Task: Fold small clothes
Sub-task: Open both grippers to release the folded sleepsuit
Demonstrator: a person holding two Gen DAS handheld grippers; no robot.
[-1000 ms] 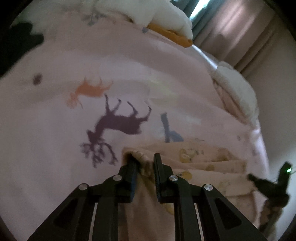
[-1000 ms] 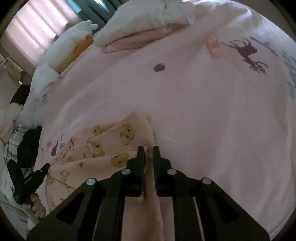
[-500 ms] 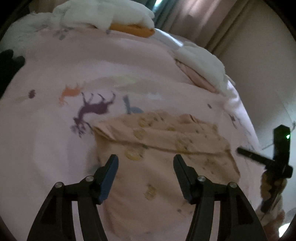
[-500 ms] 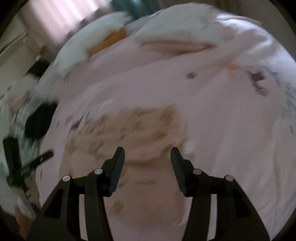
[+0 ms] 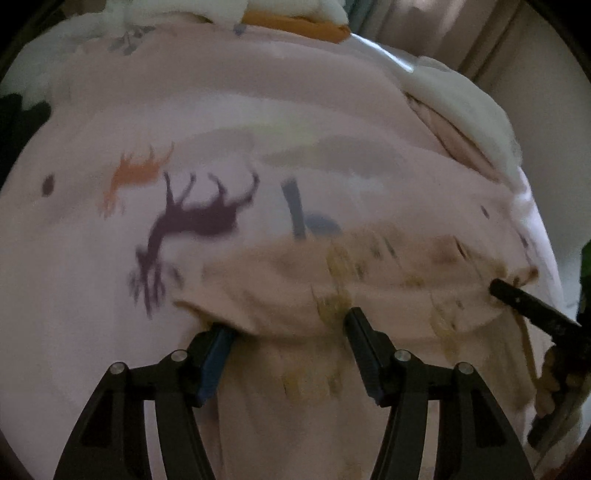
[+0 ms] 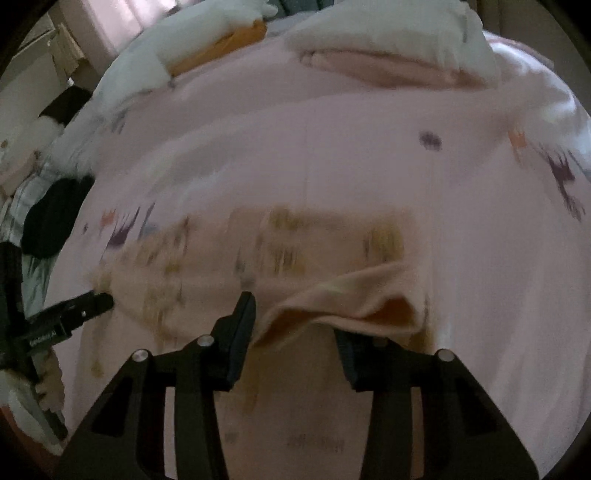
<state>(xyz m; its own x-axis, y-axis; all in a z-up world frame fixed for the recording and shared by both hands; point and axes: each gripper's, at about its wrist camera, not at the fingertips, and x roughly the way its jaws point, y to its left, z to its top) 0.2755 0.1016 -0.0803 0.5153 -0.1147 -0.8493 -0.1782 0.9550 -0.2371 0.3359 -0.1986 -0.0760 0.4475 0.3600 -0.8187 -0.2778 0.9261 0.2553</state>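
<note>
Pink bedding (image 5: pixel 332 110) with deer shapes fills your view; white pillows (image 6: pixel 388 33) sit at the far end; the small peach garment (image 5: pixel 388 280) lies spread on it, blurry; your left gripper (image 5: pixel 286 328) stands apart over the cloth's near fold, clamping nothing; your right gripper (image 6: pixel 295 317) is closing, with a lifted cloth edge between its jaws, not yet pinched.

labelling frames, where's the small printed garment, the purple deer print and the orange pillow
garment (image 5: pixel 388 291), left wrist view, middle of the folded cloth
purple deer print (image 5: pixel 199 218), left wrist view, deer's body
orange pillow (image 6: pixel 225 44), right wrist view, its visible edge
</note>
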